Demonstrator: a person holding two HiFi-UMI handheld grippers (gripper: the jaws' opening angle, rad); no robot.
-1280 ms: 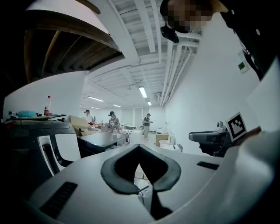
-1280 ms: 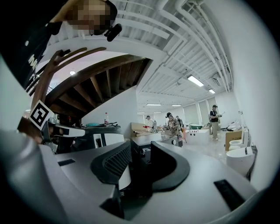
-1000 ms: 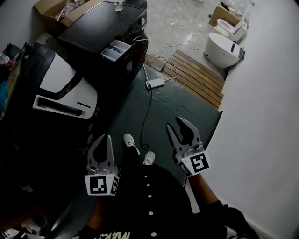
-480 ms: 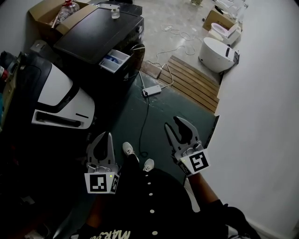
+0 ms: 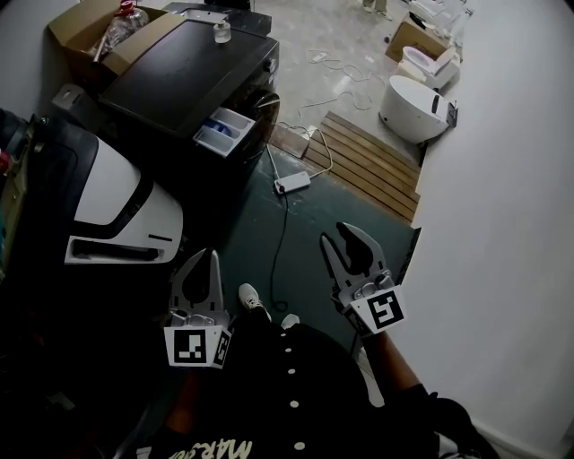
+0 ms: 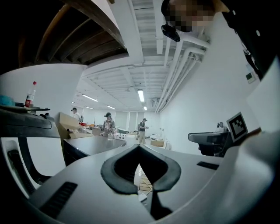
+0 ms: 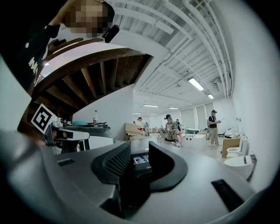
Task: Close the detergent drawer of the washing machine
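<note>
Left tool (image 5: 208, 258) together, right tool (image 5: 335, 235) apart, empty; open detergent drawer (image 5: 224, 131); people (image 7: 169, 127) only in gripper views.

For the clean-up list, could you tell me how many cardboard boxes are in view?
2: one cardboard box beside the washing machine, top left in the head view; a second box by the toilets, top right. Others may be hidden.

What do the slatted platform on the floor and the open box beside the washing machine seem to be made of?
Slatted platform: probably bare wood, matte; brown parallel boards with gaps.
Open box: likely cardboard, matte; tan walls with folded flaps.
</note>
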